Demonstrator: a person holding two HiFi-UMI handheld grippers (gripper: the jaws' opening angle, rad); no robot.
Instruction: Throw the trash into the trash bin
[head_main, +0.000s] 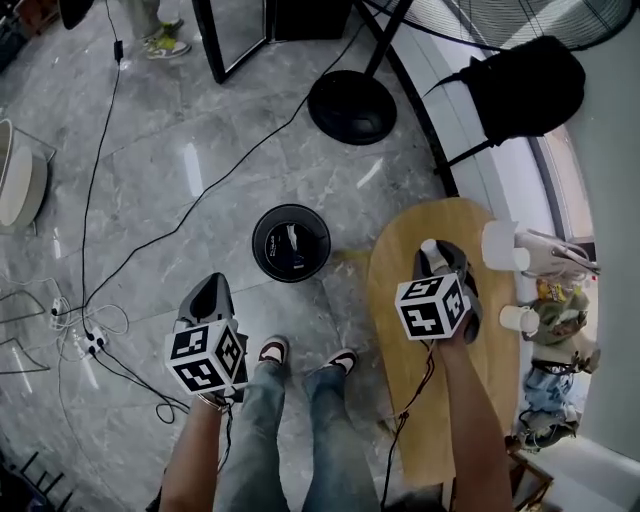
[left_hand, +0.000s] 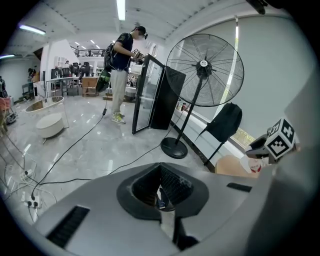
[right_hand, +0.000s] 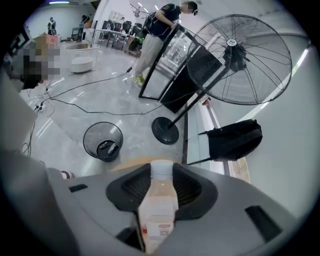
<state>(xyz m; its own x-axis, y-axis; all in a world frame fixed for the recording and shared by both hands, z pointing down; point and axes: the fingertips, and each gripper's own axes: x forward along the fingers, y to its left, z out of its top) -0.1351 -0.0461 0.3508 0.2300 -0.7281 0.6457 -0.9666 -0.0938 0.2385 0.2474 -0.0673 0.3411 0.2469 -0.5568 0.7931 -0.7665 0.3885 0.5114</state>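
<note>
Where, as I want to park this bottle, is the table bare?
Bare: the table's left side, facing the bin, and its near end, behind the right tool. Crowded: the right edge, with cups, and clutter beyond it.

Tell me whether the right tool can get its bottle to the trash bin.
Probably yes: the right tool grips the bottle over the wooden table, and only bare floor separates it from the open trash bin.
</note>
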